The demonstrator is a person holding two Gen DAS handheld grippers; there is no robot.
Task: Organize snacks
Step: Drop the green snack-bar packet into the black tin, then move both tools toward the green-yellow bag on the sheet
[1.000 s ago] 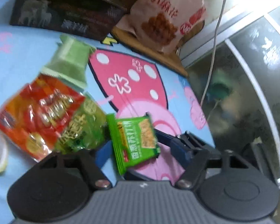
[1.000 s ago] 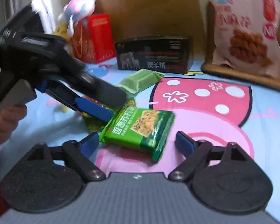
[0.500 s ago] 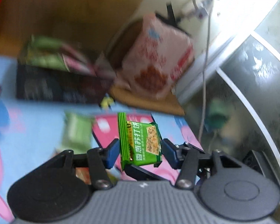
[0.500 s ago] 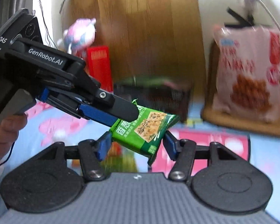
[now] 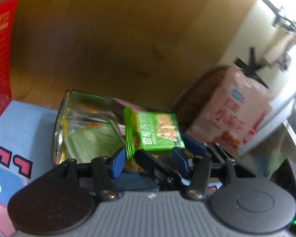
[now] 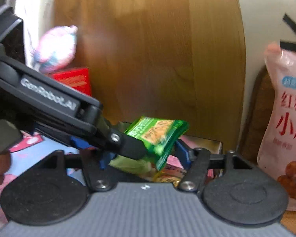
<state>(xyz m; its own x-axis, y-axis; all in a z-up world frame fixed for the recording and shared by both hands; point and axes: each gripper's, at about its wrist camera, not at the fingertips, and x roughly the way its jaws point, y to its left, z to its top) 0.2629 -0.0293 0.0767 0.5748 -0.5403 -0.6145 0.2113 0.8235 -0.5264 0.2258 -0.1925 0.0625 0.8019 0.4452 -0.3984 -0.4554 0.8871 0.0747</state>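
A green cracker packet (image 5: 154, 132) hangs in the air over an open silvery tin (image 5: 63, 130) that holds pale green and pink packets. My left gripper (image 5: 148, 154) is shut on the packet, pads against its two side edges. In the right wrist view it reaches in from the left with the packet (image 6: 157, 136) at its tip. The jaws of my right gripper (image 6: 143, 155) are opening. The packet sits between them, but its left pad stands apart from it. The tin's rim (image 6: 211, 144) shows just behind.
A large pink snack bag (image 6: 288, 118) leans at the right beside the tin. A red box (image 5: 0, 59) and a pink plush toy (image 6: 55, 47) stand at the left. A wooden panel (image 5: 108, 39) rises behind the tin. A blue cartoon cloth (image 5: 15, 122) covers the surface.
The packet lay on the pink and blue cloth; both grippers lifted it and carried it over the tin. The right jaws, closed on it half a second ago, have widened.
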